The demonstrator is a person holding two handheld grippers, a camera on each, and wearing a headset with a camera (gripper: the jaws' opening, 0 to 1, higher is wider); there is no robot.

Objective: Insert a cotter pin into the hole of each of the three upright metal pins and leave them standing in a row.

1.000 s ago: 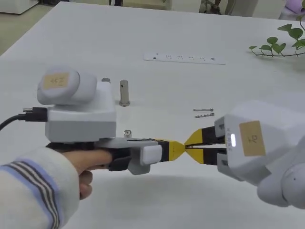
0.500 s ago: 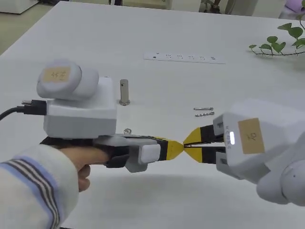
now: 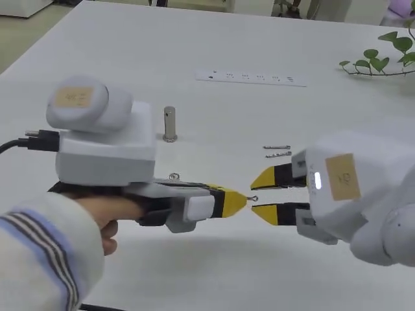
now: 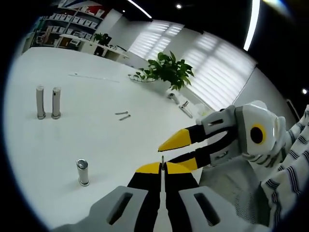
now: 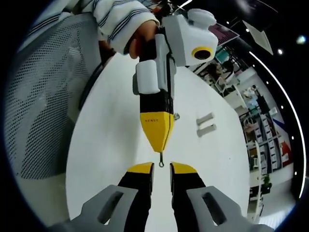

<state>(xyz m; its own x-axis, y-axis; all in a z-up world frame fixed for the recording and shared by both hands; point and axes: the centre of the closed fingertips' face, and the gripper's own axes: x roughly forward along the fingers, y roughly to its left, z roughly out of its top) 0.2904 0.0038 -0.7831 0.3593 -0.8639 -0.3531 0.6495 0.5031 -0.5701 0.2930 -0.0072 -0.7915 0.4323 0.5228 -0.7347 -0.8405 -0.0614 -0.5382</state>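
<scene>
A thin wire cotter pin (image 5: 161,162) is clamped between the closed, yellow-tipped jaws of the left gripper (image 3: 241,201), and its small rounded loop is seen projecting just beyond their tapered points. That loop is bracketed by the right gripper (image 3: 262,196), whose two wedge-shaped yellow jaws are held apart, one above and one below the cotter pin in the head view; neither is seen to touch it. The left gripper's grey and white plastic body is grasped by a hand (image 3: 107,223) in a striped knit sleeve (image 3: 39,259). Just behind the cotter pin, past the left gripper's body, the round polished top of a single metal pin (image 3: 173,177) can be made out; in the left gripper view it is shown as a short upright steel cylinder on a slightly flared foot. Farther from the cotter pin, a pair of metal pins (image 4: 56,102) is stood upright, close side by side, each a smooth grey cylinder. Two loose cotter pins (image 3: 277,148) are laid flat and parallel on the matte white table (image 3: 214,39), a little beyond the cotter pin on the right gripper's side. Well beyond the cotter pin, a long flat white power strip (image 3: 251,79) is laid across the table, and a trailing green leafy plant (image 3: 382,58) is seen near the far edge.
</scene>
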